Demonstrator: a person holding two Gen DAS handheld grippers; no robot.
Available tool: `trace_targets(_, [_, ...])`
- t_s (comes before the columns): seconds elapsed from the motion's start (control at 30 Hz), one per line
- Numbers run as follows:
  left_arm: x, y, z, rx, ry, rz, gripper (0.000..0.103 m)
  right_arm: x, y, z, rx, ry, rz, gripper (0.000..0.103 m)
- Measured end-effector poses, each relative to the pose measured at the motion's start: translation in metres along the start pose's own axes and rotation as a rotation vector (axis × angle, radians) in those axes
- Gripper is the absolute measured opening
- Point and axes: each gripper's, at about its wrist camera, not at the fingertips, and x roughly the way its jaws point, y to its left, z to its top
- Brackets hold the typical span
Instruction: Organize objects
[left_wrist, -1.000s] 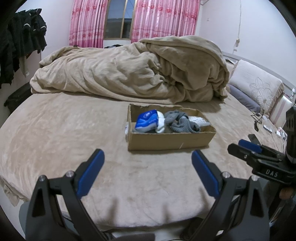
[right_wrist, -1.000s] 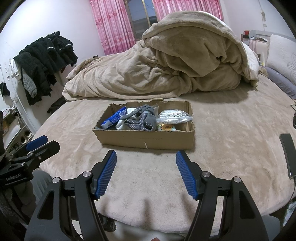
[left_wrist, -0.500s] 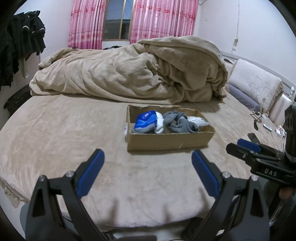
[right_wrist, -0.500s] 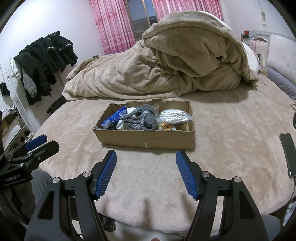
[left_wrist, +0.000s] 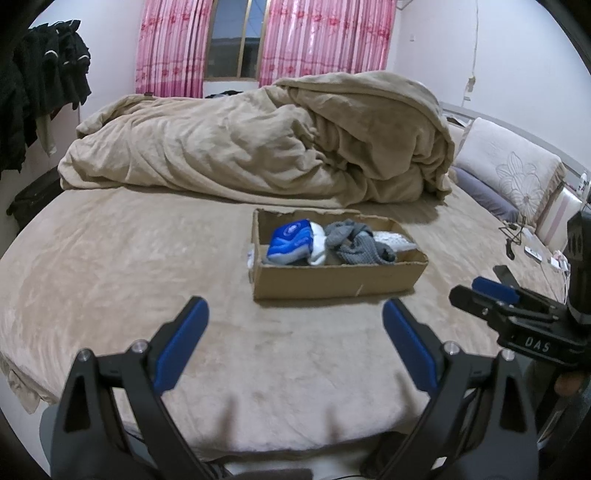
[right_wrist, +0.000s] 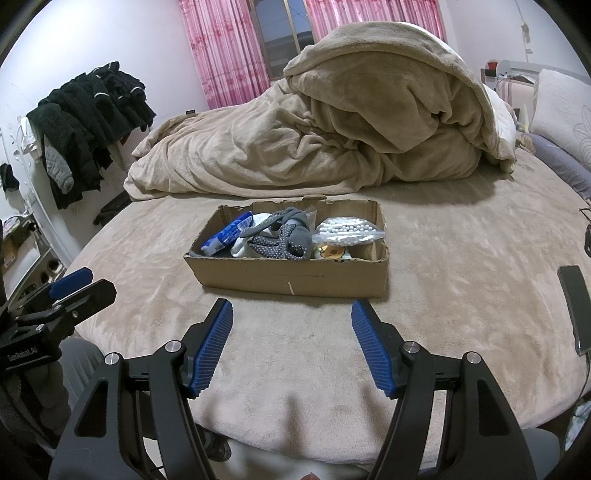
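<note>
Both grippers hovered empty before the cardboard box (right_wrist: 291, 275).

Left gripper (left_wrist: 293, 334) and right gripper (right_wrist: 291, 339) gaped wide; socks (right_wrist: 284, 236), bead bag (right_wrist: 349, 230) lay inside, fitting either just-packed or awaiting sorting.

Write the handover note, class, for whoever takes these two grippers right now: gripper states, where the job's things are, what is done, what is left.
Left gripper: open, empty, over the near edge of the beige plush bed cover.
Right gripper: open, empty, facing the box.
The shallow brown cardboard box sits mid-bed. Inside, left to right: blue and white packet, grey dotted knitted gloves, clear bag of small white beads, with other items underneath that are too hidden to name.
Done: nothing is gripped; I cannot tell what has been sorted.
Left: probably reach in and sort the contents.
</note>
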Motion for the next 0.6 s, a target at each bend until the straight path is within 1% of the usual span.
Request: trace_targets(0.6, [0.0022,-0.0025,-0.0001,0.016,0.004,-0.002,0.096,0.0001,0.0017,0.0004,0.000,0.004,0.001,0.070])
